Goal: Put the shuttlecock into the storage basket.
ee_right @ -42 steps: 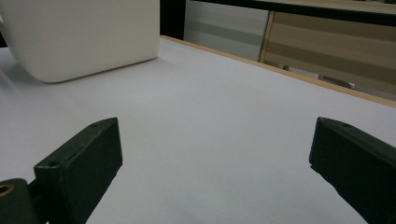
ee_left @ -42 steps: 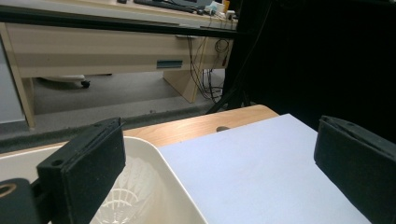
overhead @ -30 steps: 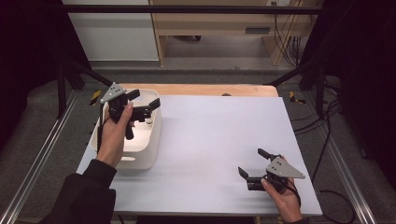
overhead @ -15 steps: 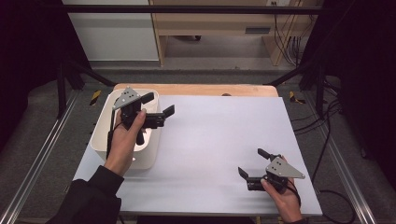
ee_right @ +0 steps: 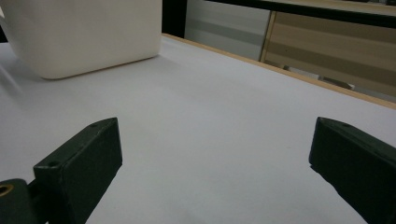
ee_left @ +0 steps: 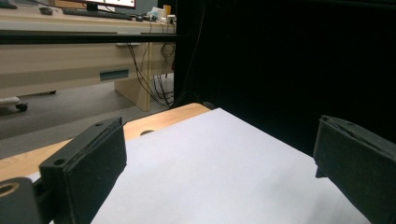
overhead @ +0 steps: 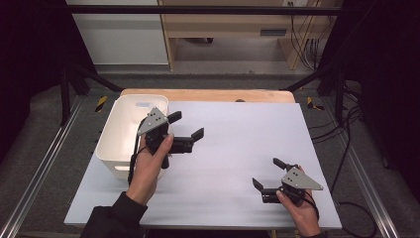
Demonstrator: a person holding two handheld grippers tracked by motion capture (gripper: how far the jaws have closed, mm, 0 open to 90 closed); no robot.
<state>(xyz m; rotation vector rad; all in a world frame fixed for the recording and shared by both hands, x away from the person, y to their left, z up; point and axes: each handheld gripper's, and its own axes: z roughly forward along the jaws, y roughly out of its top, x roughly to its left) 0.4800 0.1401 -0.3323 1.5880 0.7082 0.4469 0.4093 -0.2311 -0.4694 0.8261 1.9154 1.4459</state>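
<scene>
left gripper point(overhead: 187, 128) moved right off white tub point(overhead: 120, 130) (jaws apart)

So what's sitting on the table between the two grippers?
Nothing: in the high view, bare white tabletop runs from the left gripper to the right gripper.

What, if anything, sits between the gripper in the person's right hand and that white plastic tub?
Nothing visible does. Between the right gripper and the white plastic tub lies only bare pale sheet; the left gripper hovers beside the tub, above that line.
</scene>
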